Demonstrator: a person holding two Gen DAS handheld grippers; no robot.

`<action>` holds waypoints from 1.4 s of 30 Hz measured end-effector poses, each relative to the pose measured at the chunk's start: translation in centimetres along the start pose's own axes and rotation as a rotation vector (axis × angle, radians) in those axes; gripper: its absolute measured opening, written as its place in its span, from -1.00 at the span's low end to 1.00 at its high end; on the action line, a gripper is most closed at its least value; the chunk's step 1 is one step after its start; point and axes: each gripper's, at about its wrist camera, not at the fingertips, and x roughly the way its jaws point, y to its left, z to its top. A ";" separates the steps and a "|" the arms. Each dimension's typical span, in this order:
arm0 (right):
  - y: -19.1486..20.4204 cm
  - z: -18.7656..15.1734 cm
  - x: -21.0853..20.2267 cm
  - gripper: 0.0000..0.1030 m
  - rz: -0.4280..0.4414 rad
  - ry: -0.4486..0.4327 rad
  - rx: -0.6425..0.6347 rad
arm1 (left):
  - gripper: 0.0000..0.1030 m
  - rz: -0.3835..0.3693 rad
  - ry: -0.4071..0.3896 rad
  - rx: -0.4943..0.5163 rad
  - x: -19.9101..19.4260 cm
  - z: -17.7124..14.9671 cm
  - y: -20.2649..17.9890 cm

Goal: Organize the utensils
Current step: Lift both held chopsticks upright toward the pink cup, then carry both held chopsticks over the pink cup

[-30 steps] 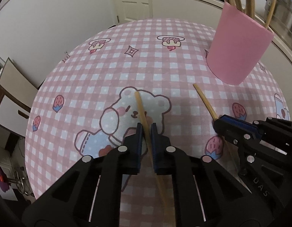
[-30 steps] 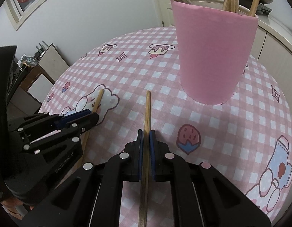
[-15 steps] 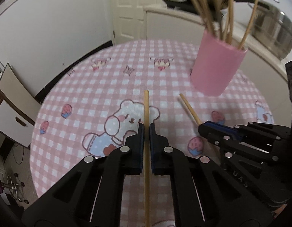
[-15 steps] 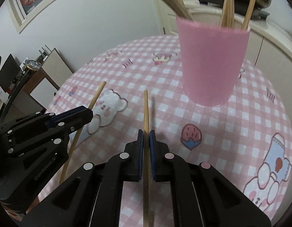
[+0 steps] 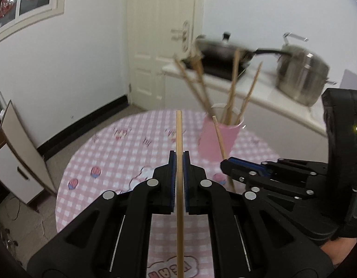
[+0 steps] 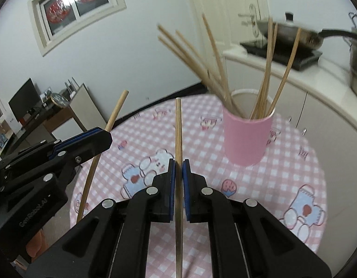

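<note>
Left black hand-held gripper (image 5: 179, 162), blue-padded, is raised above the round desk with its pink checked cartoon cloth (image 5: 123, 162) and tilted downward; its jaws are clamped on a pale wooden chopstick (image 5: 179, 136), which runs straight along the gripper's axis and projects forward past the fingertips. In the right wrist view this same gripper (image 6: 102, 136) appears at the left edge, its chopstick (image 6: 116, 111) slanting up and to the right. Right black hand-held gripper (image 6: 179, 169) is held alongside, likewise above the desk (image 6: 294, 173) and tilted downward, jaws clamped on a second wooden chopstick (image 6: 178, 134) that projects forward. Neither chopstick touches the cloth. The pink cylindrical cup (image 6: 246, 139) stands upright on the desk ahead and to the right of both grippers, apart from them, with a bundle of further wooden chopsticks (image 6: 268, 74) fanning out of it. Beyond the desk, blurred: a white door (image 5: 164, 46), a white counter (image 5: 259, 95) carrying a dark frying pan (image 5: 222, 51) and a steel stockpot (image 5: 301, 74).
</note>
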 end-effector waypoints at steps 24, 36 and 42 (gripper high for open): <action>-4.8 6.9 -9.0 -0.90 -0.136 -0.315 -0.038 | -0.88 -0.151 -0.309 -0.062 -1.5 8.7 -5.0; -7.2 11.3 -6.9 -0.90 -0.176 -0.381 -0.054 | -0.88 -0.157 -0.373 -0.105 4.3 13.9 -5.8; -8.3 12.1 -5.5 -0.90 -0.169 -0.382 -0.050 | -0.88 -0.169 -0.400 -0.160 6.3 14.4 -5.0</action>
